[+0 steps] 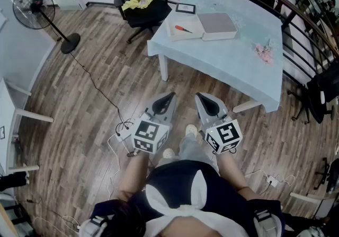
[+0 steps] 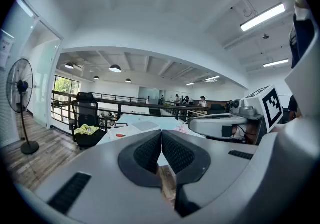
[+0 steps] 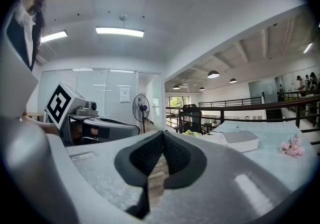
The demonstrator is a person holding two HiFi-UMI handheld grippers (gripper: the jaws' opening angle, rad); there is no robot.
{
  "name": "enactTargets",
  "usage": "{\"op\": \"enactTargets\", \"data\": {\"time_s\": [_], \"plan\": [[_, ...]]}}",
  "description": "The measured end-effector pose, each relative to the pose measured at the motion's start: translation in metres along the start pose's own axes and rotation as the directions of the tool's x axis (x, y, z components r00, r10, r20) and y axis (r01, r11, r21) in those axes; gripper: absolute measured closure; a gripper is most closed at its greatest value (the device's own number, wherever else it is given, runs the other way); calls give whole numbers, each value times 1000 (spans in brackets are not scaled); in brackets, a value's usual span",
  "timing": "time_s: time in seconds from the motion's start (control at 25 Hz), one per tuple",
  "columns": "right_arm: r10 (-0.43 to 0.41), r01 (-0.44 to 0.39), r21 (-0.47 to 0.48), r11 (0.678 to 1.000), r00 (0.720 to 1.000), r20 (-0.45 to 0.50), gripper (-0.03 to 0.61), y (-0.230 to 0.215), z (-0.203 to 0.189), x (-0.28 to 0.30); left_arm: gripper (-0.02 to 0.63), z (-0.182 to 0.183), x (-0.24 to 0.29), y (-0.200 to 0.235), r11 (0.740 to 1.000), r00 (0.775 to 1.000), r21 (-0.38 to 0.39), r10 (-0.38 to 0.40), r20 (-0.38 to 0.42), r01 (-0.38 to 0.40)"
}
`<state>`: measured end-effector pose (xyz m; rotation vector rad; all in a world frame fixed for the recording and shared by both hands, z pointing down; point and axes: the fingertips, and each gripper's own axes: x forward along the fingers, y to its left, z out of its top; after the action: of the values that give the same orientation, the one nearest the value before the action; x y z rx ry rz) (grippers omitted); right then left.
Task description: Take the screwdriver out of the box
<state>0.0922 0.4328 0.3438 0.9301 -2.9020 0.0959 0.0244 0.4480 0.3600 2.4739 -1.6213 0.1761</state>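
An open white box (image 1: 186, 28) lies on the far part of the table (image 1: 238, 55), its grey lid (image 1: 217, 24) folded out to the right. Inside the box lies a screwdriver (image 1: 183, 28) with an orange-red handle. Both grippers hang well short of the table, over the wooden floor. My left gripper (image 1: 170, 95) is shut with nothing in it, and my right gripper (image 1: 200, 95) is shut and empty beside it. In the left gripper view the box (image 2: 122, 132) and screwdriver (image 2: 120, 135) are small and far beyond the tips (image 2: 161, 133). The right gripper view shows the lid (image 3: 240, 140) past the tips (image 3: 162, 133).
A black office chair (image 1: 140, 2) with a yellow cloth stands left of the table. A floor fan (image 1: 37, 10) stands at far left, its cable running across the floor. Pink flowers (image 1: 264, 52) lie on the table's right side. A railing (image 1: 307, 24) runs behind the table.
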Motion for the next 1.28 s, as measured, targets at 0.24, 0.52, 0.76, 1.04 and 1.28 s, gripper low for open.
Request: {"op": "enactTargets", "data": {"time_s": [0.24, 0.52, 0.76, 1.04, 1.28], "plan": [[-8, 8, -13, 1000, 1000, -25, 581, -33, -6, 14, 595, 2, 26, 14, 1000, 1000, -8, 17, -20, -17], [25, -25, 0, 1000, 999, -42, 581, -83, -14, 31, 595, 11, 75, 24, 998, 999, -28, 48, -17, -48], [51, -52, -3, 999, 998, -39, 581, -129, -13, 46, 595, 19, 121, 26, 998, 997, -8, 69, -14, -69], [91, -93, -38, 995, 995, -47, 580, -174, -19, 51, 595, 21, 167, 22, 993, 993, -20, 115, -1, -115], [114, -115, -33, 993, 993, -40, 580, -200, -23, 58, 595, 2, 187, 24, 988, 988, -40, 145, -54, -147]]}}
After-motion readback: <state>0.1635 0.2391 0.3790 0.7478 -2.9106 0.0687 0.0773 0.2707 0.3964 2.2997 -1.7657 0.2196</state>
